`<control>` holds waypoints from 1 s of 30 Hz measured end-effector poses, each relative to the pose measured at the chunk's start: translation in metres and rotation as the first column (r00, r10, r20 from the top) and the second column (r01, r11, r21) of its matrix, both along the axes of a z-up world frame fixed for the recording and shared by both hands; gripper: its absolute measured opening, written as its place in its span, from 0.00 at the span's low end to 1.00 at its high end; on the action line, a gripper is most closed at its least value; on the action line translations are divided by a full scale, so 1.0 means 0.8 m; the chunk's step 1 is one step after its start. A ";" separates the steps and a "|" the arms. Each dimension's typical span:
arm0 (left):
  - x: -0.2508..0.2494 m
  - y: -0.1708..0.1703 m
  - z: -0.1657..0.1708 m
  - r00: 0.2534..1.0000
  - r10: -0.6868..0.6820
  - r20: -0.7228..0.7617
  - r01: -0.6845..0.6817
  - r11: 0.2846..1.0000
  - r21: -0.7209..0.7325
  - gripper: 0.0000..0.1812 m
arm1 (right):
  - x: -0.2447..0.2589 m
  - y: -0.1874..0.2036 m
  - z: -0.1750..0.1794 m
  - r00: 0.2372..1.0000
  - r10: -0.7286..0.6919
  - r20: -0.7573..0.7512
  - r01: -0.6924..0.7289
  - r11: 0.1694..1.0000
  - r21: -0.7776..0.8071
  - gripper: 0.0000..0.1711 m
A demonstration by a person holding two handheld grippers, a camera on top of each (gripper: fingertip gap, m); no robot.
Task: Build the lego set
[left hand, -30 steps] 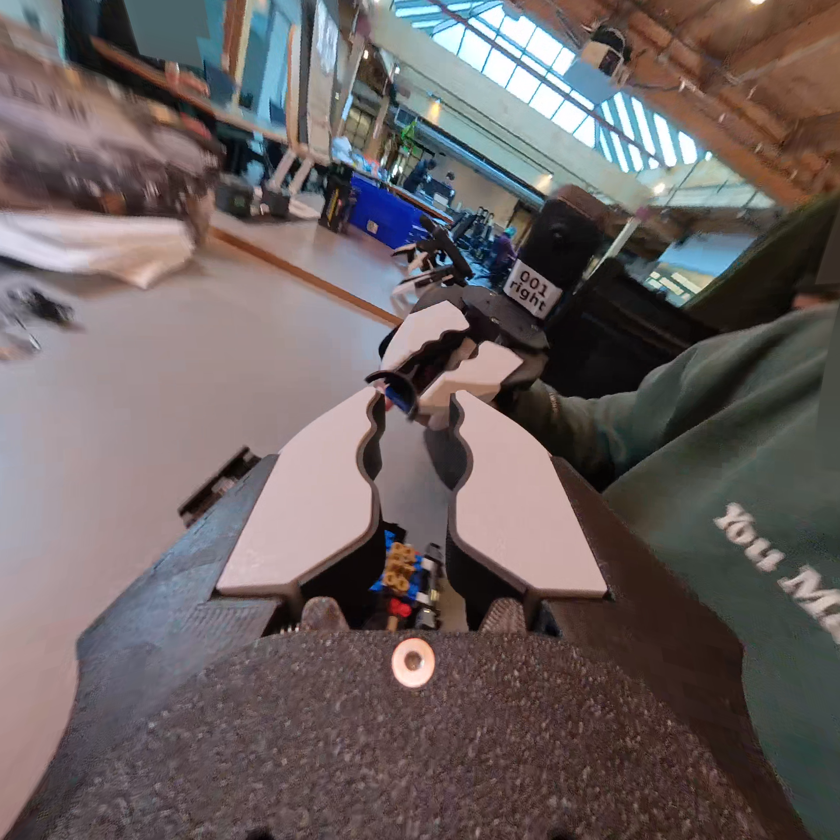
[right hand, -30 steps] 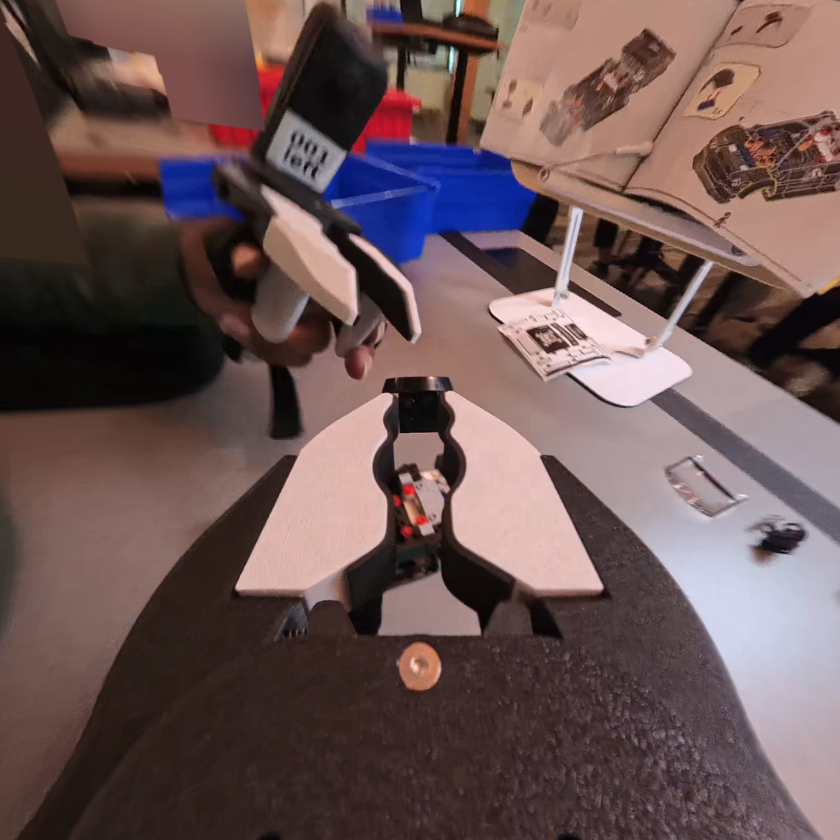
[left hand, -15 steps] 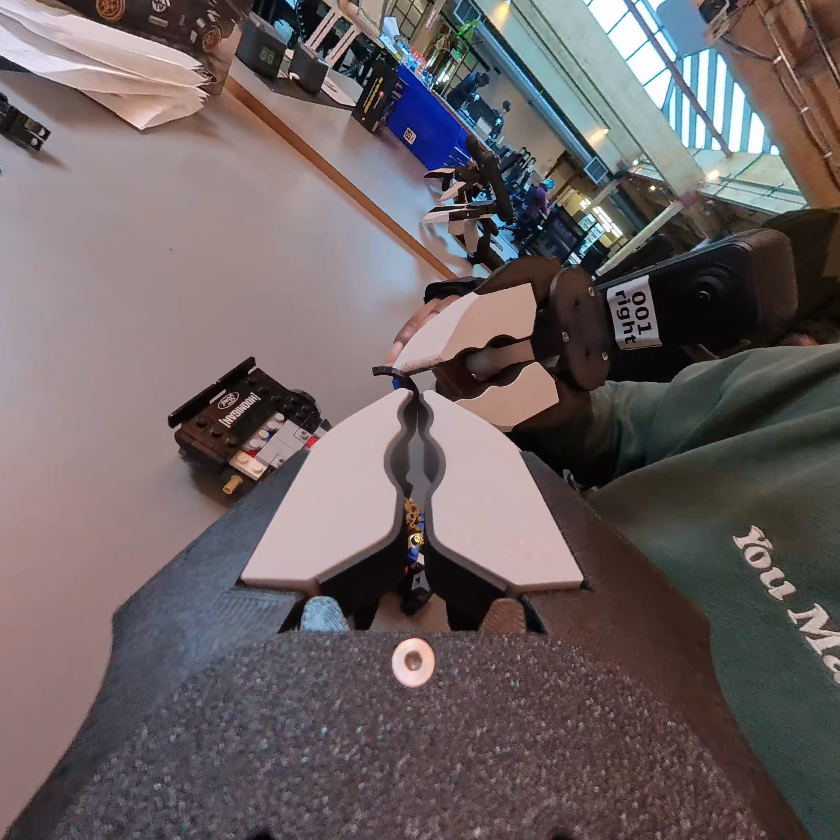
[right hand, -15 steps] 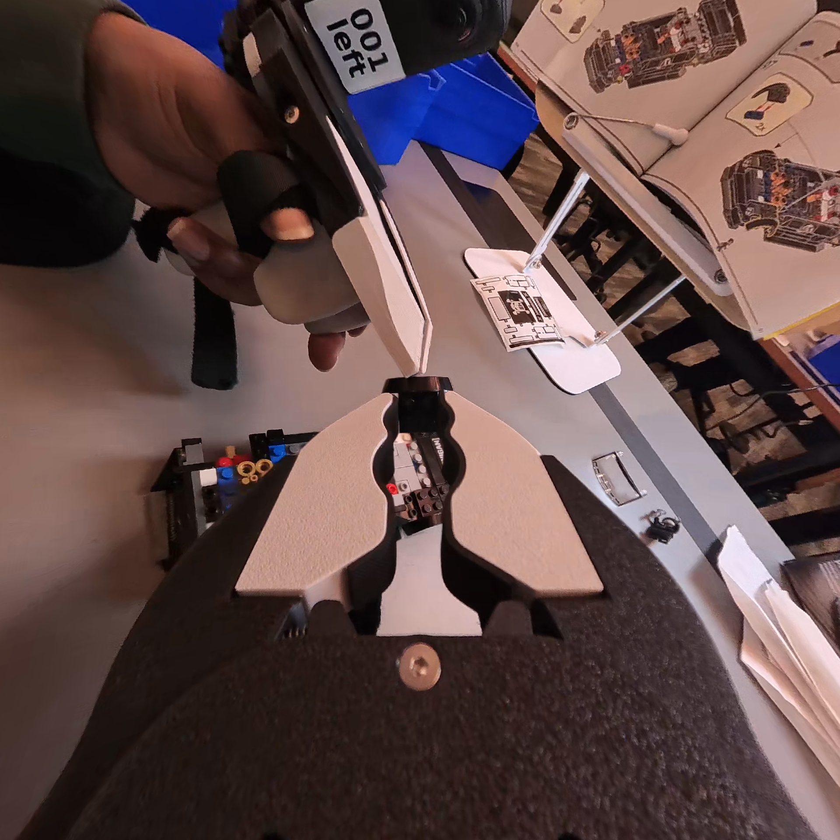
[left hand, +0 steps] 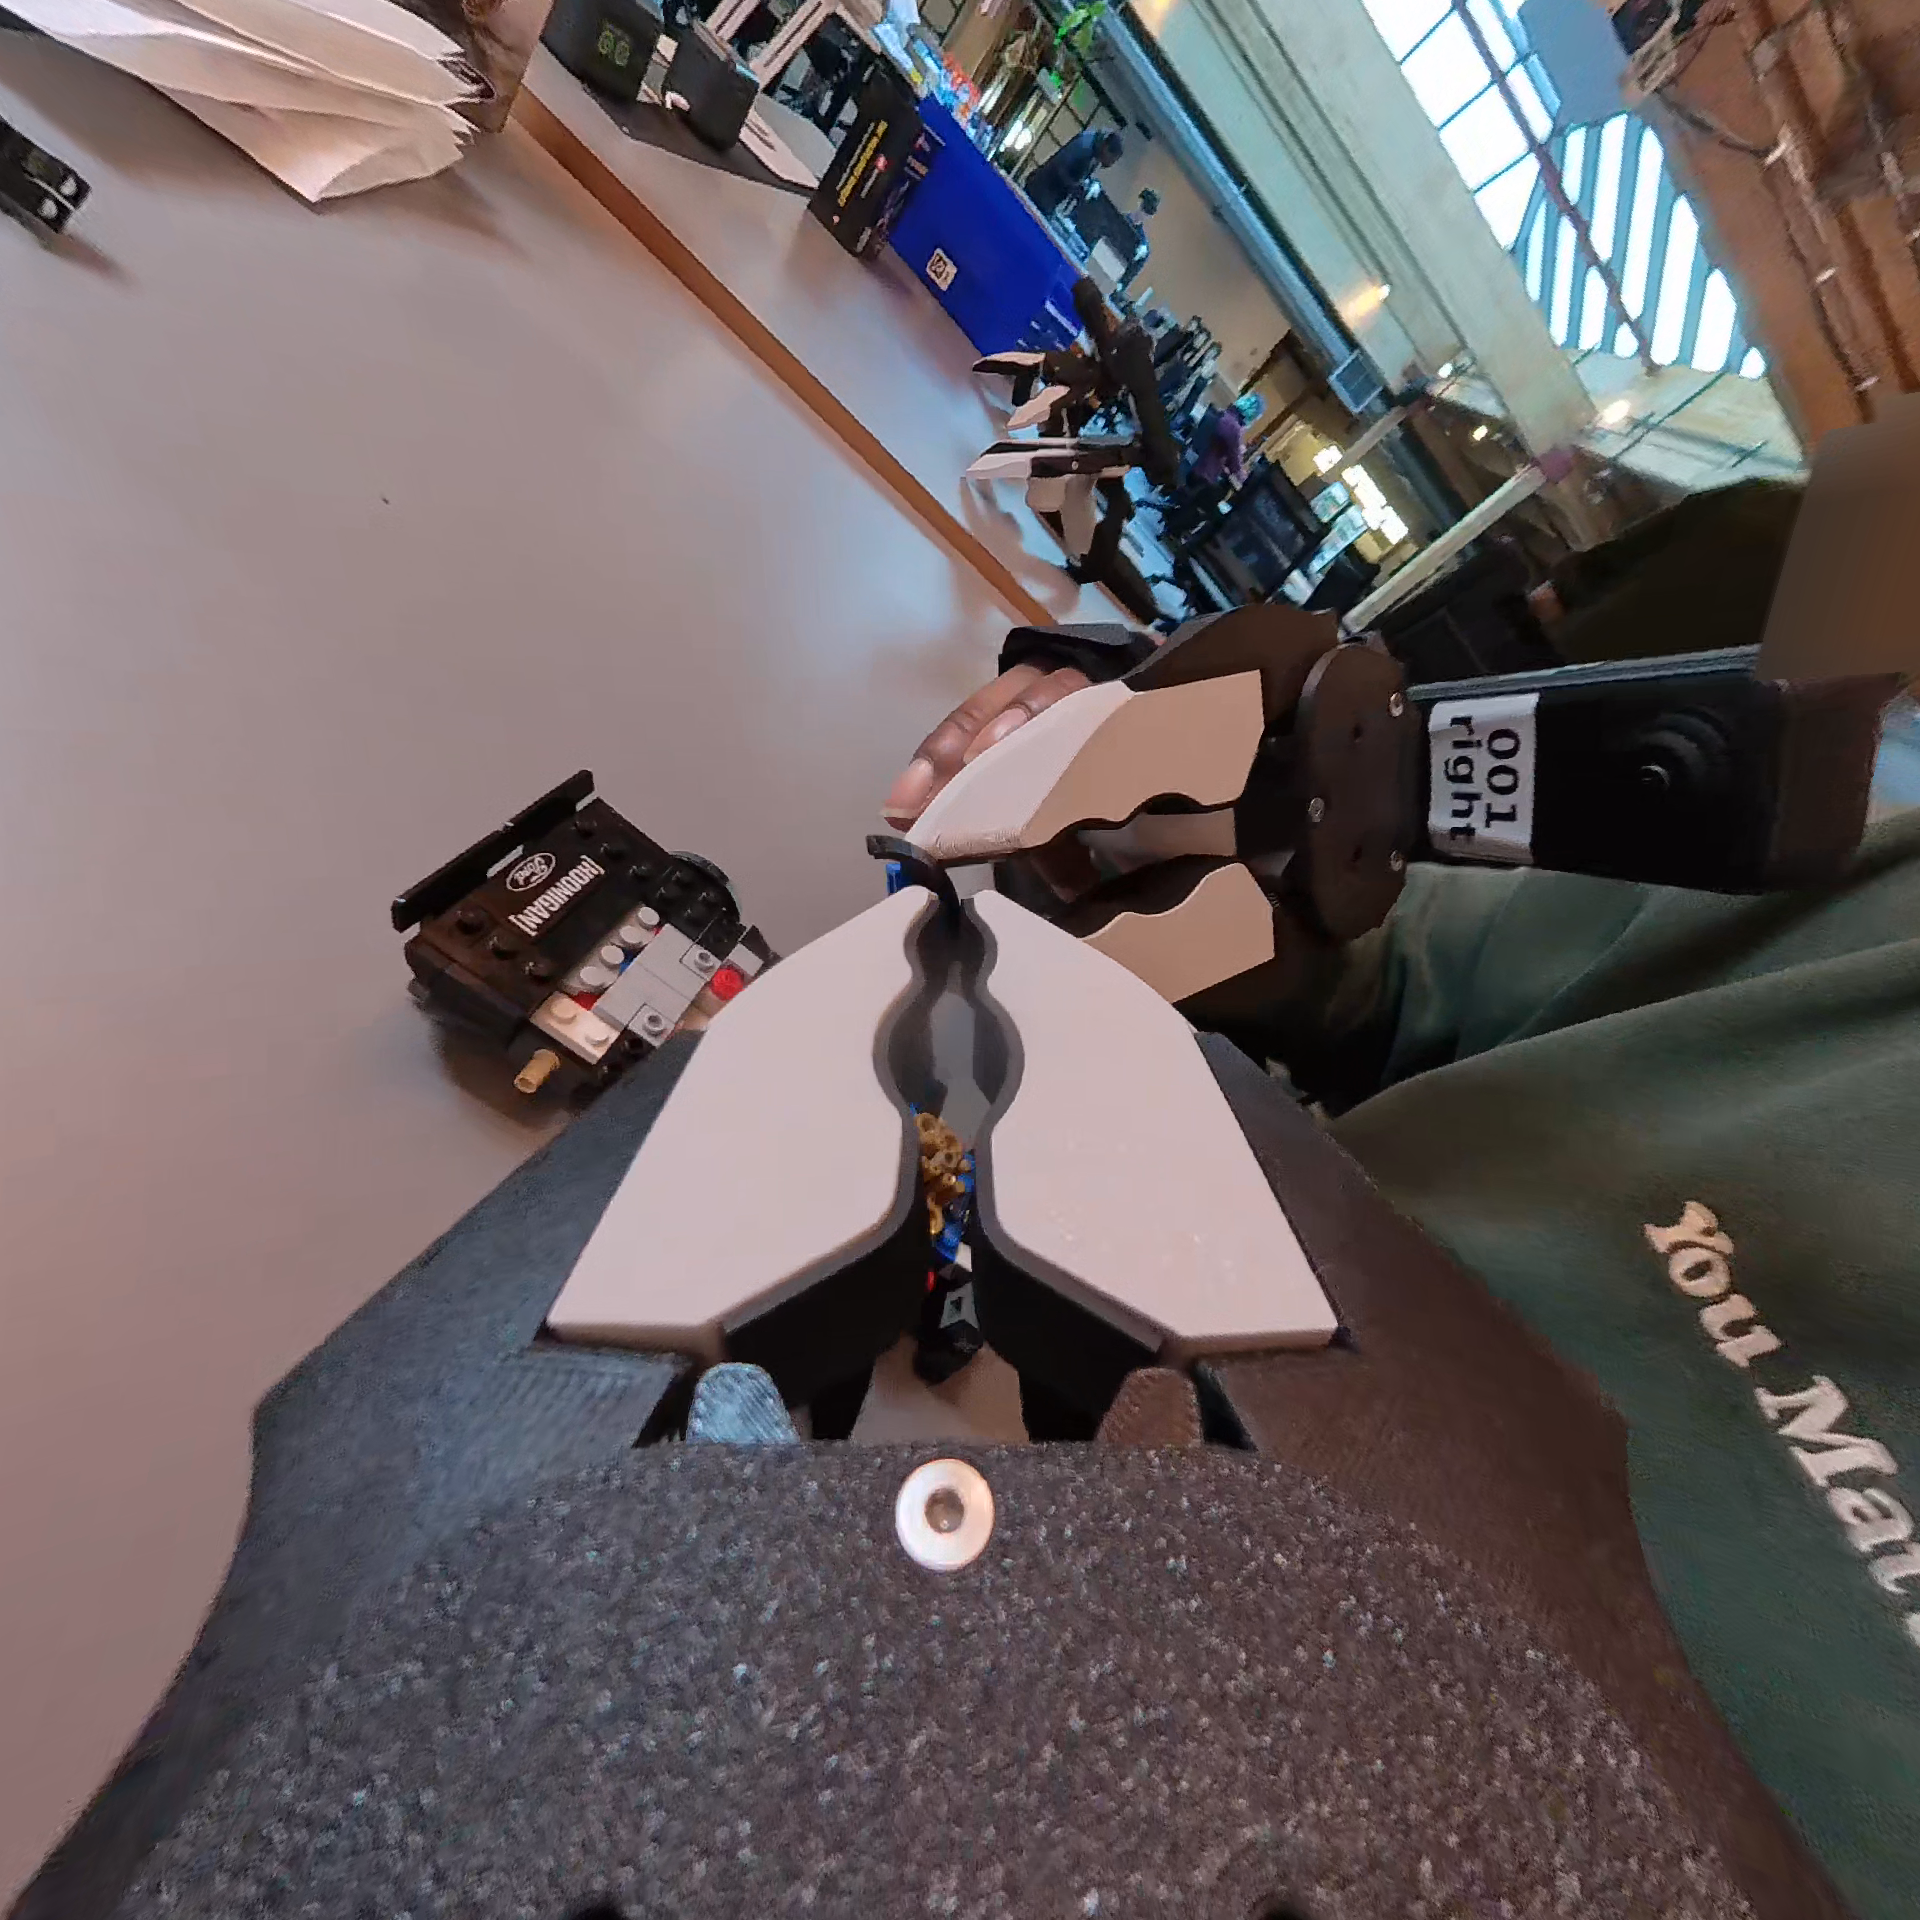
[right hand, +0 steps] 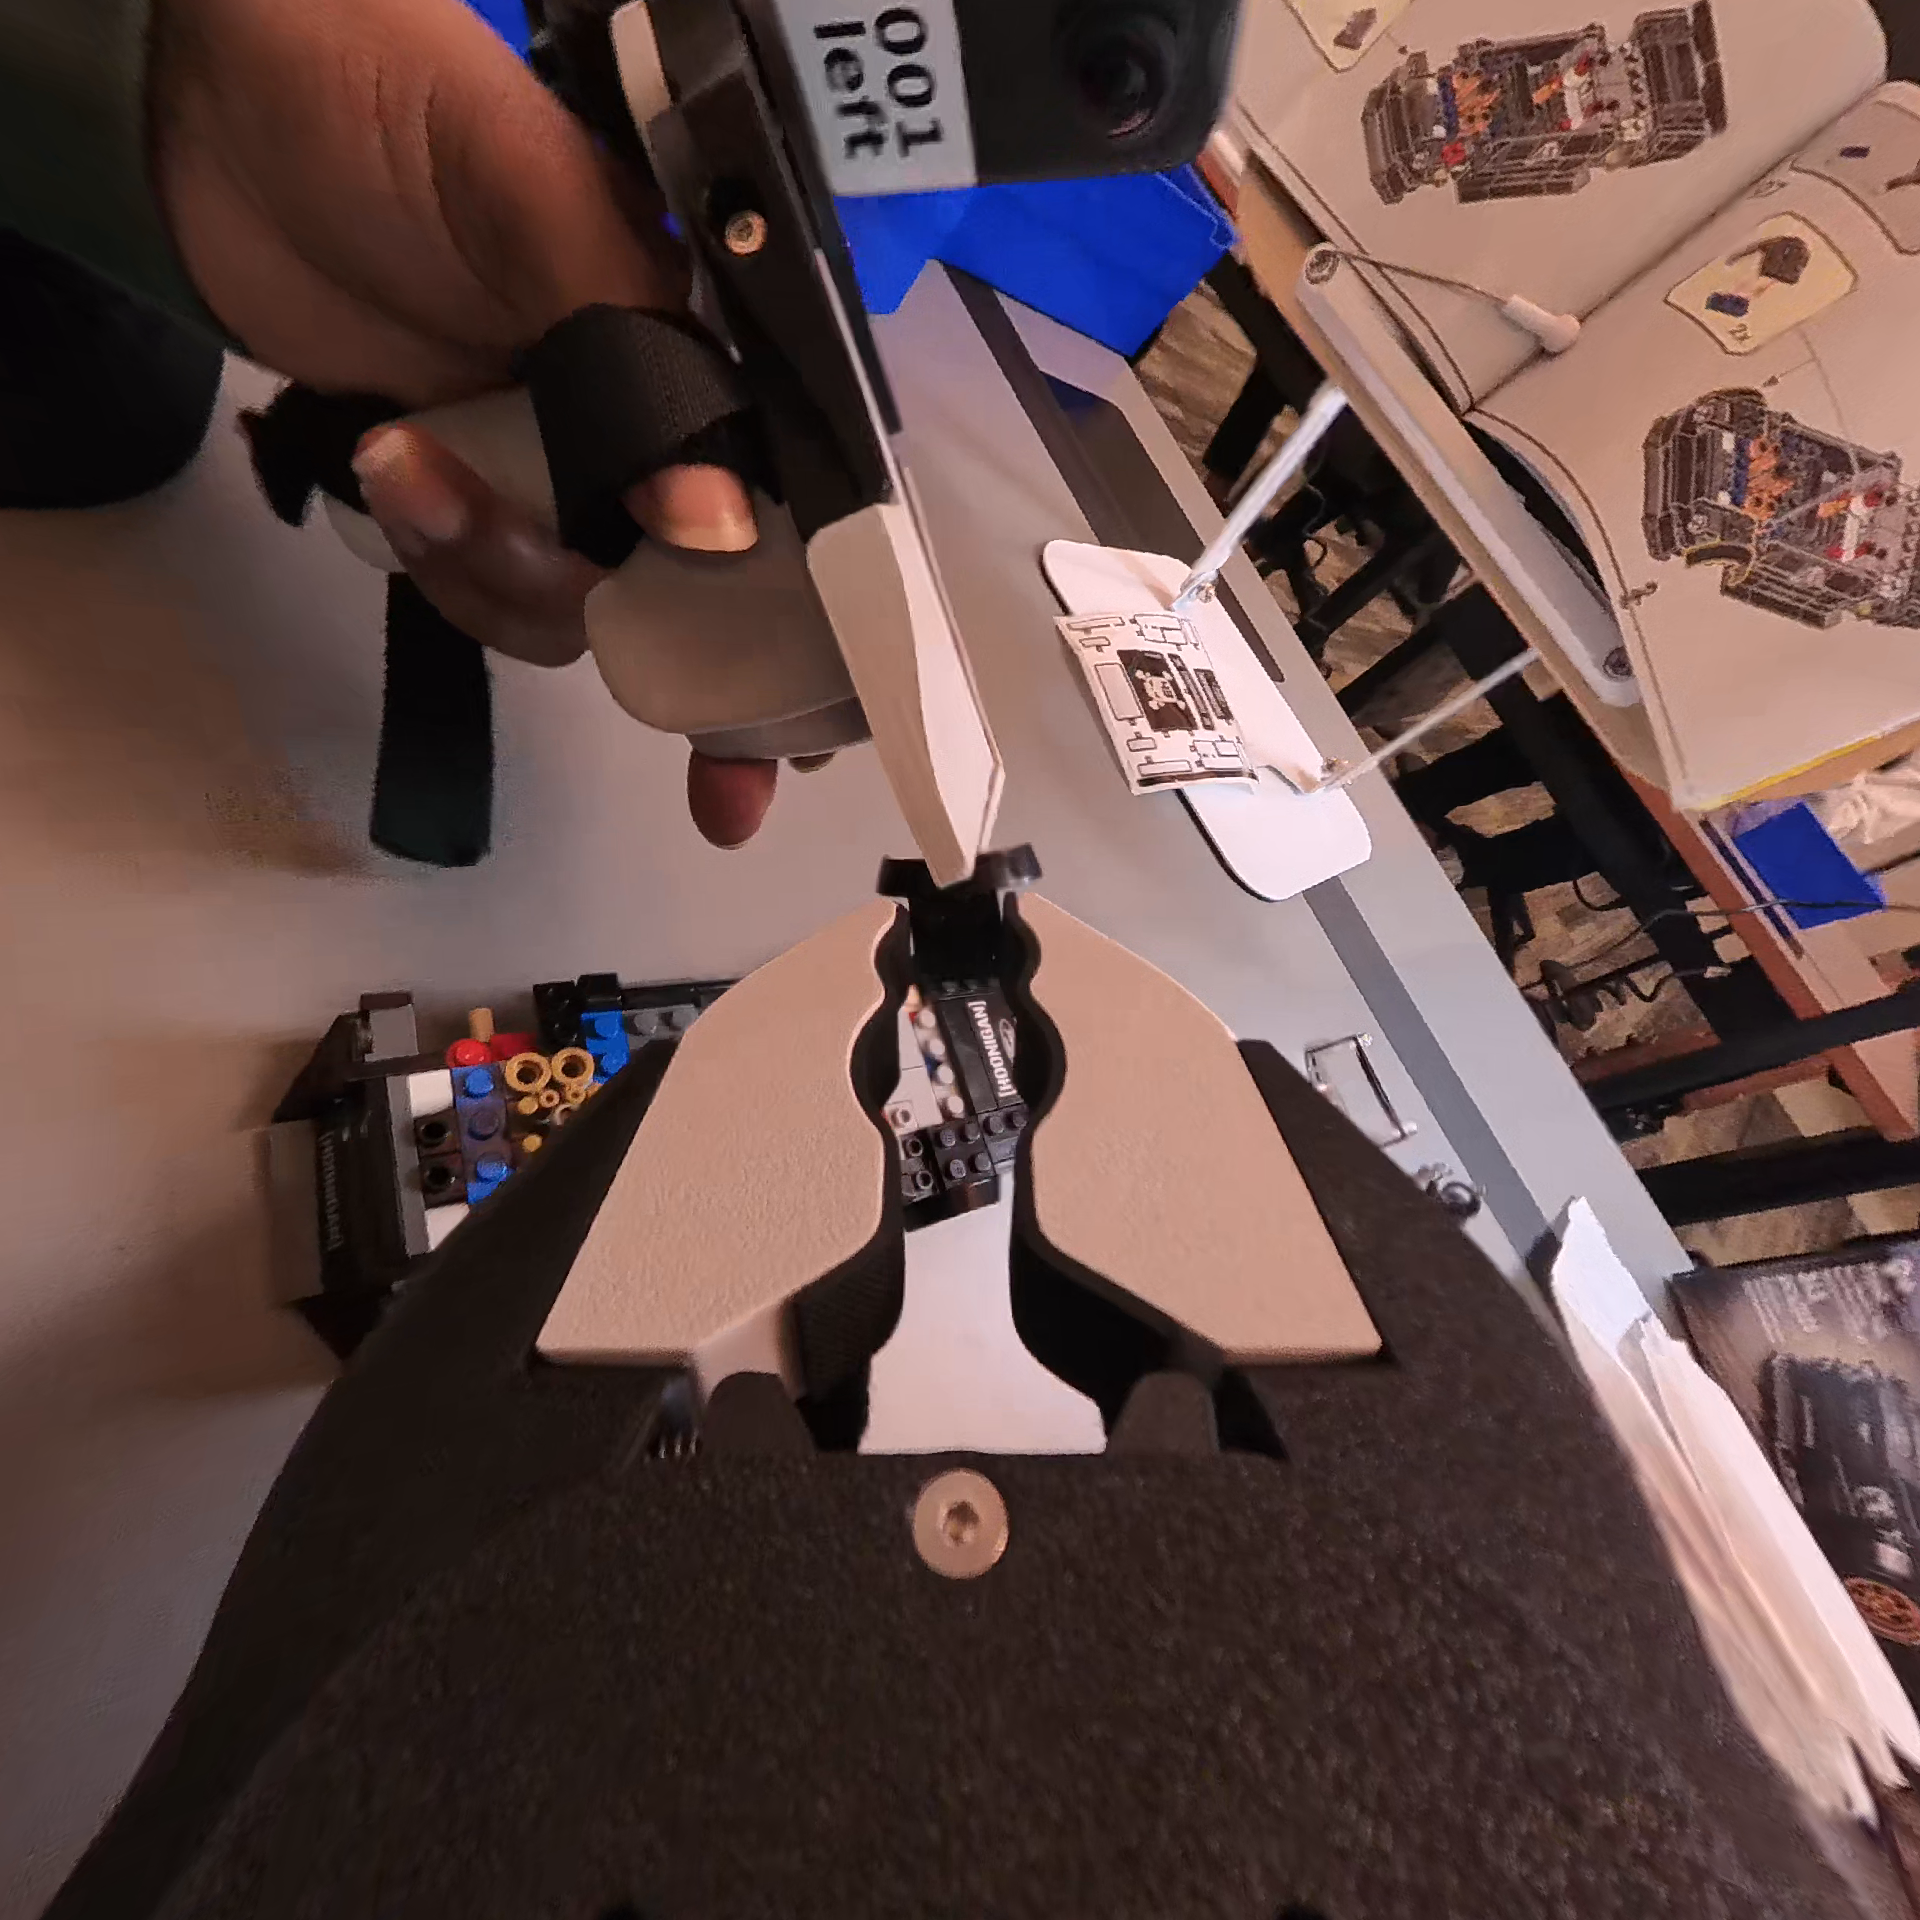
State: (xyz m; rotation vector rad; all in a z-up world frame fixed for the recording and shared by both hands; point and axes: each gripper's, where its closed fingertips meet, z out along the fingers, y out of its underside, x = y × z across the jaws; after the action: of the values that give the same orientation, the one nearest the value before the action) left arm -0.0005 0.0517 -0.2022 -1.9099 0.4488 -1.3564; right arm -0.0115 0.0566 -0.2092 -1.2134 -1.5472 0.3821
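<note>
Your right gripper (right hand: 961, 894) pinches a small black piece (right hand: 956, 883) at the very tips of its fingers, held in the air above the desk (left hand: 312, 520). Your left gripper (left hand: 948, 904) has its fingers pressed nearly together, and their tips close on a thin curved edge of the same piece (left hand: 914, 862); the two grippers meet tip to tip. The part-built car (left hand: 582, 956) sits on the desk below and to one side, studs and a tan axle pin exposed; it shows in the right wrist view as well (right hand: 447, 1112), partly under your gripper. The open manual (right hand: 1662, 260) stands on its holder at the desk's far edge, with a sticker sheet (right hand: 1164, 696) on the holder's base. The piece looks light, rigid and glossy, so it will likely slip or rotate under an off-centre pinch and may spring away if squeezed hard. The thin lip looks the weakest point; take hold of the blocky body across flat faces instead. The car should be stiff but may shed loose bricks; hold it by its black sides.
</note>
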 end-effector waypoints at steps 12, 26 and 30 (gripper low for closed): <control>-0.031 0.033 -0.064 0.987 0.130 0.090 -0.082 0.907 -0.414 0.01 | 0.029 0.040 -0.022 0.996 -0.068 0.053 0.083 0.930 -0.358 0.12; -0.035 0.038 -0.076 0.982 0.170 0.086 -0.106 0.862 -0.496 0.01 | 0.004 0.040 -0.057 0.947 0.148 0.285 -0.013 0.904 -0.428 0.05; -0.037 0.038 -0.078 0.978 0.186 0.090 -0.111 0.842 -0.528 0.02 | -0.006 0.039 -0.060 0.923 0.191 0.335 -0.046 0.917 -0.397 0.05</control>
State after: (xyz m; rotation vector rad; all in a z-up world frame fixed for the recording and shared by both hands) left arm -0.0297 0.0819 -0.2643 -2.1997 -0.1633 -1.6051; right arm -0.0164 0.0879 -0.2570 -1.5632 -1.9393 0.5847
